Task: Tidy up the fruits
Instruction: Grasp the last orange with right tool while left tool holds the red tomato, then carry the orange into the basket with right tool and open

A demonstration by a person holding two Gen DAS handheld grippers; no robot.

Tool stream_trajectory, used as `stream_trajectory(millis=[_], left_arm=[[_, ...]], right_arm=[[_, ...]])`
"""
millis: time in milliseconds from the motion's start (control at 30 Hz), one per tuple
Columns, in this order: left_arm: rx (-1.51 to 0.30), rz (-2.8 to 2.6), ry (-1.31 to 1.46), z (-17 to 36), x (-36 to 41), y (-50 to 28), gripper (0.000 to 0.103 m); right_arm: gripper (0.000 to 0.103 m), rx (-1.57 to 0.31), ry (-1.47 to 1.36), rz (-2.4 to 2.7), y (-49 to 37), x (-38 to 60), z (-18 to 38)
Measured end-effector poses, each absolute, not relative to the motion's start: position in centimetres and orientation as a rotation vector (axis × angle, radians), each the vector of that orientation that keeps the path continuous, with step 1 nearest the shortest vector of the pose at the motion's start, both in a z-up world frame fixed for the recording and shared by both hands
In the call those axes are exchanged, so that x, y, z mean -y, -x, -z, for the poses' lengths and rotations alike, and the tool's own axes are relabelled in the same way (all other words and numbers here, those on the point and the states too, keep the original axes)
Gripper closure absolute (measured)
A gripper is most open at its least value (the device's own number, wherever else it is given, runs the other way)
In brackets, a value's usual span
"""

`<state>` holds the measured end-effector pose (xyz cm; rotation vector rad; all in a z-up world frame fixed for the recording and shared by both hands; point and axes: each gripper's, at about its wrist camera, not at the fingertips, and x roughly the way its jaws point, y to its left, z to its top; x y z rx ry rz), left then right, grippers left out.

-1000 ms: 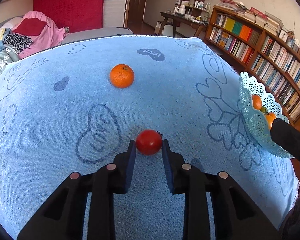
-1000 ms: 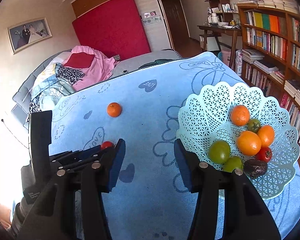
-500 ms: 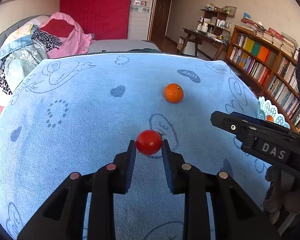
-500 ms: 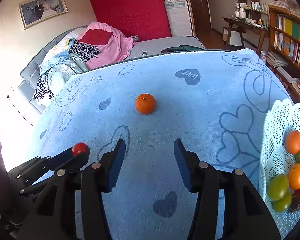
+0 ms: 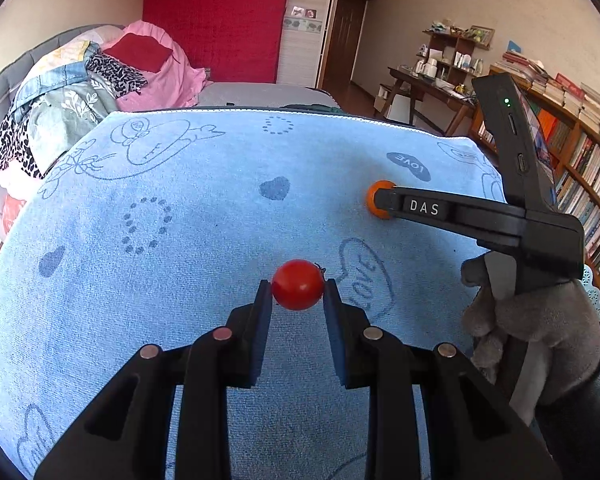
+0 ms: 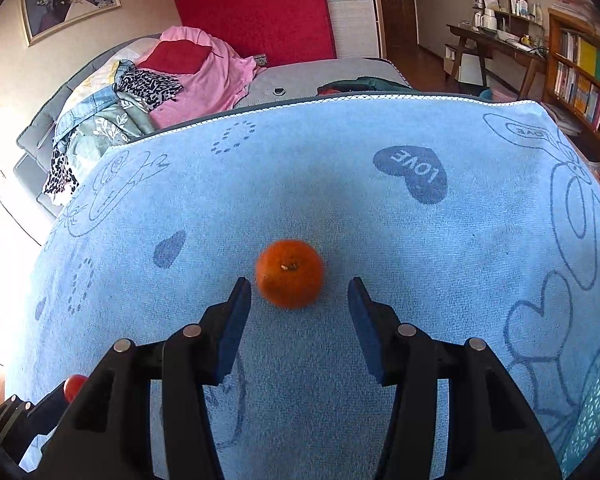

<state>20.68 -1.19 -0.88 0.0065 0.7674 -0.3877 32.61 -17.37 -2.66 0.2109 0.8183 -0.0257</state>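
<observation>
My left gripper (image 5: 297,289) is shut on a small red tomato (image 5: 298,285) and holds it above the blue towel (image 5: 204,216). The tomato also shows at the lower left of the right wrist view (image 6: 74,386). My right gripper (image 6: 299,292) is open, its fingertips on either side of an orange mandarin (image 6: 290,278) that lies on the towel, not touching it. In the left wrist view the mandarin (image 5: 371,197) is mostly hidden behind the right gripper's finger. The light blue lace basket's rim (image 6: 596,396) shows at the lower right.
The blue towel (image 6: 380,208) with heart and LOVE prints covers the table. A bed with piled clothes (image 6: 140,88) lies behind it. Bookshelves (image 5: 588,152) and a desk (image 6: 496,40) stand to the right. A grey-gloved hand (image 5: 540,328) holds the right gripper.
My right gripper has swung left and moved in around the mandarin. My left gripper has turned left, still holding the tomato. The basket has slid almost out of both views.
</observation>
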Motion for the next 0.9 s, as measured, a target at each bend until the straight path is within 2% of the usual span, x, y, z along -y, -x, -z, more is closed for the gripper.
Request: stream_trajectory(millis=[267, 300, 367, 900], left_arm=[[-0.771, 0.383, 0.001, 1.0, 1.0, -20.7, 0.076], [-0.771, 0.383, 0.002, 1.0, 1.0, -20.7, 0.076], [-0.771, 0.384, 0.003, 1.0, 1.0, -20.7, 0.076], [-0.771, 0.407, 0.0, 1.3, 1.5, -20.5, 0.076]], right_arm=[[0.052, -0.837, -0.174, 0.029, -34.9, 16.4, 3.5], [0.059, -0.842, -0.174, 0.03, -34.9, 16.4, 3.6], [0.064, -0.846, -0.172, 0.039, -34.9, 16.4, 3.7], [0.064, -0.783, -0.219, 0.043, -29.0, 17.2, 0.0]])
